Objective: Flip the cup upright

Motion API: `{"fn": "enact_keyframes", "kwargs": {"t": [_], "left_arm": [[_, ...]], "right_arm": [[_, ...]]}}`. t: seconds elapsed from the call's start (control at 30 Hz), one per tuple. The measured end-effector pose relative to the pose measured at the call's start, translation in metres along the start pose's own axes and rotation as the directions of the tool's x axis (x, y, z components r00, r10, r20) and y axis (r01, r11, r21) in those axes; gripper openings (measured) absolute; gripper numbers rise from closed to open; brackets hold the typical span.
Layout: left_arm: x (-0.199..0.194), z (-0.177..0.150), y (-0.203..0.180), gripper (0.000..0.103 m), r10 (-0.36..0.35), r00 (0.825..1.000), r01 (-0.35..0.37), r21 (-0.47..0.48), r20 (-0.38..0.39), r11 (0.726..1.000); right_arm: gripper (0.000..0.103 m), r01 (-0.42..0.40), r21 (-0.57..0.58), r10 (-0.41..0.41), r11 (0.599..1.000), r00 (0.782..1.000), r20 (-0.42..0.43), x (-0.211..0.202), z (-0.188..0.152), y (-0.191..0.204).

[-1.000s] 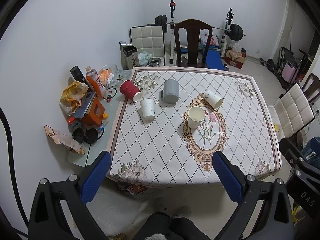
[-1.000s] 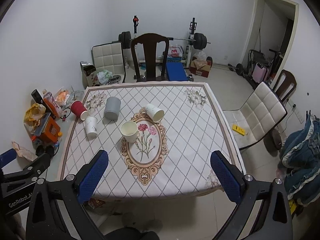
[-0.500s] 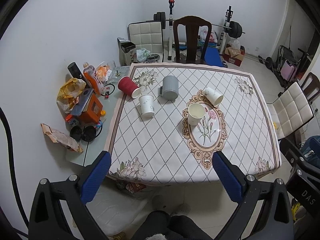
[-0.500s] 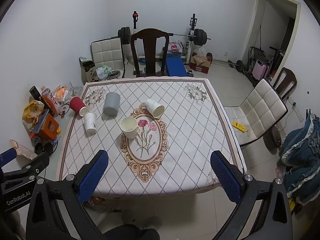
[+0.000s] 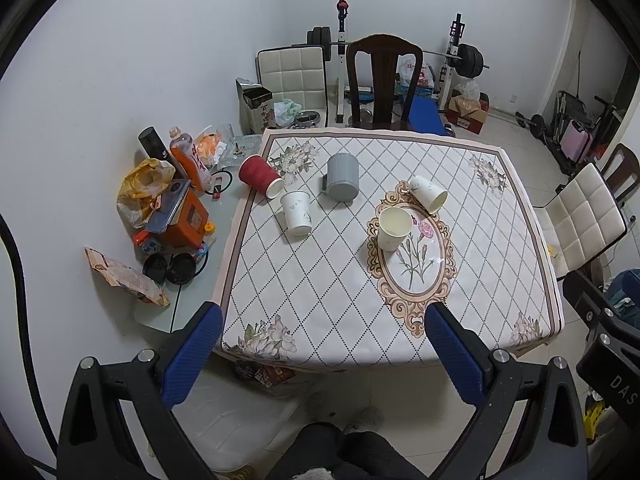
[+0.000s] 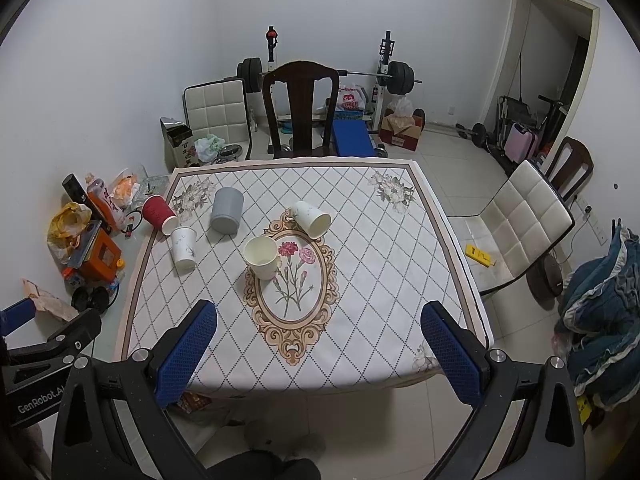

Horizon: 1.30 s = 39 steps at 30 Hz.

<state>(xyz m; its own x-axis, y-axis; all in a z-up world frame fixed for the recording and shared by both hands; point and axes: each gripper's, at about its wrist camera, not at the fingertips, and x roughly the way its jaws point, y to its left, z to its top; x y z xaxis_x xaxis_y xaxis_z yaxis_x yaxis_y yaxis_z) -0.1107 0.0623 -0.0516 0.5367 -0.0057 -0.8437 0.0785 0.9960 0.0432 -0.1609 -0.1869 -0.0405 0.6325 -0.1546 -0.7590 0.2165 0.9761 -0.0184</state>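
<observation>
Several cups sit on the table with a diamond-pattern cloth (image 5: 320, 280) (image 6: 380, 300). A cream paper cup (image 5: 394, 228) (image 6: 262, 257) stands upright near the middle. A white paper cup (image 5: 428, 193) (image 6: 312, 219) lies on its side behind it. A white cup (image 5: 296, 213) (image 6: 184, 249) stands upside down at the left. A red ribbed cup (image 5: 260, 176) (image 6: 160, 214) lies on its side at the left edge. A grey cup (image 5: 342, 176) (image 6: 227, 210) stands upside down. My left gripper (image 5: 324, 354) and right gripper (image 6: 318, 354) are open, empty, high above the table's near edge.
A glass side table (image 5: 176, 304) with bags, bottles and boxes (image 5: 176, 208) stands left of the table. A dark wooden chair (image 5: 382, 80) is behind it, a white padded chair (image 6: 520, 224) to the right. Weights and a barbell rack (image 6: 384, 76) line the back wall.
Both grippers have drawn back and up a little; the table and cups look slightly smaller and lower in view. No cup has moved.
</observation>
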Motion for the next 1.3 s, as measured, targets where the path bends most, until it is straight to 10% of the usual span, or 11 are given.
{"fn": "enact_keyframes", "kwargs": {"t": [1.3], "left_arm": [[-0.014,0.002,0.004,0.103,-0.009,1.000,0.008,0.010,0.026,1.000]], "right_arm": [[0.103,0.000,0.004,0.000,1.000,1.000,0.006,-0.001,-0.003,-0.001]]}}
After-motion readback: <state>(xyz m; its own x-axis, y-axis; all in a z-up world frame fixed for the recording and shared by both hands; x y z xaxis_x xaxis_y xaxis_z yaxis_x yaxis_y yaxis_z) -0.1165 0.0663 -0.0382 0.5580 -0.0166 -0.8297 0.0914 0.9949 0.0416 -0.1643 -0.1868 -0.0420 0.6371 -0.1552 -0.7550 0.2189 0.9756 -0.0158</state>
